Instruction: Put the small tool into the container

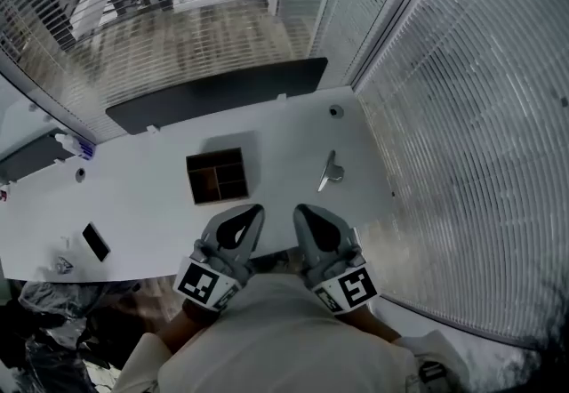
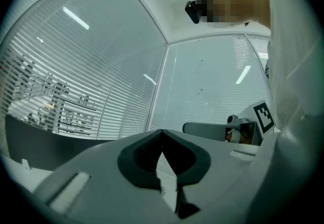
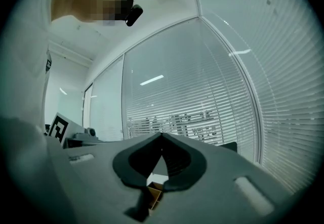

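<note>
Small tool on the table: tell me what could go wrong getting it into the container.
1. The small tool lies flat on the table, so jaws may push it toward the nearby right edge.
2. The left gripper and right gripper are both shut and empty; one must open first.
3. The container has dividers; the tool may catch across them.

We look steeply down from the head on the table (image 1: 133, 196), left gripper (image 1: 252, 213) and right gripper (image 1: 302, 212) close beneath. Each gripper view looks level along its fingers (image 2: 136, 156); head and right views share the container (image 1: 217, 175) (image 3: 154, 196) beyond the fingertips.
</note>
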